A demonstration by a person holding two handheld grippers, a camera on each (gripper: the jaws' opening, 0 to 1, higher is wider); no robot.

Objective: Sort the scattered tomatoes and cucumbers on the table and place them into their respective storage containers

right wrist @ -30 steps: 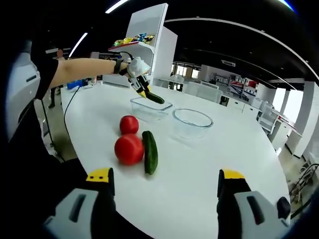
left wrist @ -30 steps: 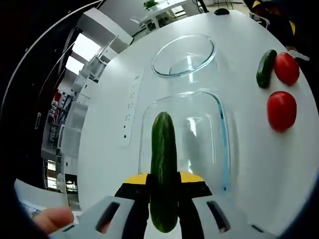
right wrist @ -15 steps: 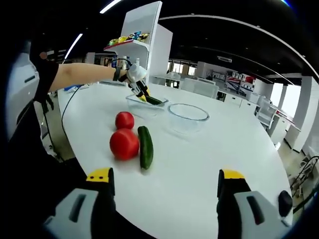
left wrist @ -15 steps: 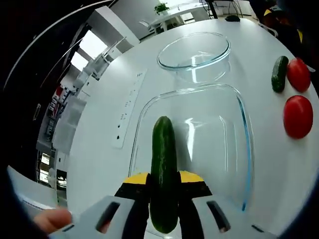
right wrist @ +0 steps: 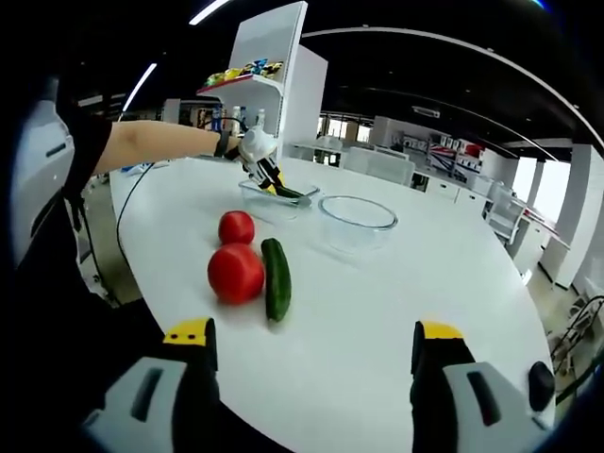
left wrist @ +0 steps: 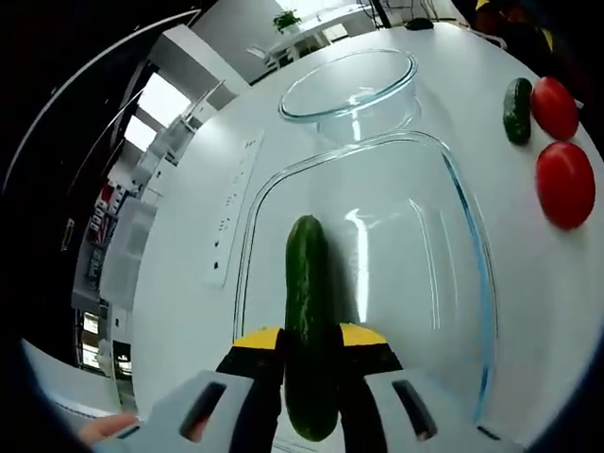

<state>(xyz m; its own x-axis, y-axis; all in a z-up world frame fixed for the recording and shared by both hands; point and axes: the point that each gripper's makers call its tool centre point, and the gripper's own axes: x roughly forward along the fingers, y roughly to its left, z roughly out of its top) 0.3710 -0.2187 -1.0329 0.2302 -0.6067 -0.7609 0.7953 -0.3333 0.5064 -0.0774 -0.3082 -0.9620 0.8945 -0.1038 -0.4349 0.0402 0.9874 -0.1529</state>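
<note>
Left gripper (left wrist: 310,363) at bottom centre of left gripper view, jaws clamped on a dark green cucumber (left wrist: 310,321) that runs straight up the frame from between the yellow-tipped fingers (left wrist: 255,342). Cucumber sits over the rectangular glass dish (left wrist: 467,245), which fills the middle of the frame; cannot tell if it touches the dish floor. Round glass bowl (left wrist: 349,85) just beyond the dish, upper centre. At right edge: 2 tomatoes, the far tomato (left wrist: 554,107) upper right with a 2nd cucumber (left wrist: 516,109) just beside it on its left, the near tomato (left wrist: 564,184) below them. All on a white table (left wrist: 198,236). A fingertip of the person's hand (left wrist: 104,429) shows at lower left.

Right gripper view: right gripper (right wrist: 310,363) at bottom, jaws wide apart, nothing between them, hovering off the near table edge (right wrist: 377,330). Centre left: both tomatoes, small one (right wrist: 236,227) behind large one (right wrist: 235,273), loose cucumber (right wrist: 276,277) touching or just beside the large one on its right. Behind them, rectangular dish (right wrist: 269,203) upper centre-left and round bowl (right wrist: 356,217) to its right. Person's bare arm (right wrist: 156,143) reaches in from upper left, holding the left gripper (right wrist: 269,179) with its cucumber tip down in the dish.
</note>
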